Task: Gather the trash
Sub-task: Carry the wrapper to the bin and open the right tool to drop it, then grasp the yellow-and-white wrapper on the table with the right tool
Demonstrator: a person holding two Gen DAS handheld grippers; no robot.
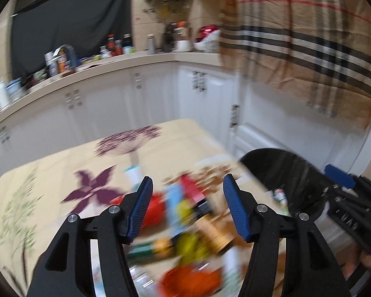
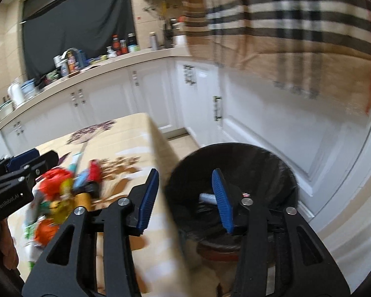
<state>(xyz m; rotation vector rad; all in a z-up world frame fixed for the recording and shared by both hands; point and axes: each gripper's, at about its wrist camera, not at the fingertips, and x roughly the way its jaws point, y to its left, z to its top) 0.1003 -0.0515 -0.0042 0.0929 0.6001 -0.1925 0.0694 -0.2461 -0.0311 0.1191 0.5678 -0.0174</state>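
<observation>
1. The trash (image 1: 185, 222) lies in a loose, colourful pile on the near part of the counter (image 1: 49, 173). Red, orange, yellow and blue wrappers and packets are heaped together, too blurred to tell apart one by one.
2. In the right wrist view the same pile (image 2: 66, 193) sits on the counter to the left of its edge, apart from the bin.
3. The left hand-held gripper (image 1: 188, 208) hovers over the pile with its blue pads spread apart and nothing pinched between them.
4. The right hand-held gripper (image 2: 185, 198) hangs over the counter's edge and the bin's mouth, its jaws parted and empty.
5. The bin (image 2: 235, 173) stands on the floor just beside the counter's right edge. It is lined with a black bag, and a few pieces of rubbish lie inside, among them a pale, bluish scrap (image 2: 207, 198).
6. A floral cloth covers the counter, with purple flowers and brown leaves.
7. Behind it runs a row of white cabinets (image 1: 111, 106) under a worktop crowded with bottles (image 1: 116, 44) and jars.
8. A checked cloth (image 1: 296, 49) hangs at the upper right.
</observation>
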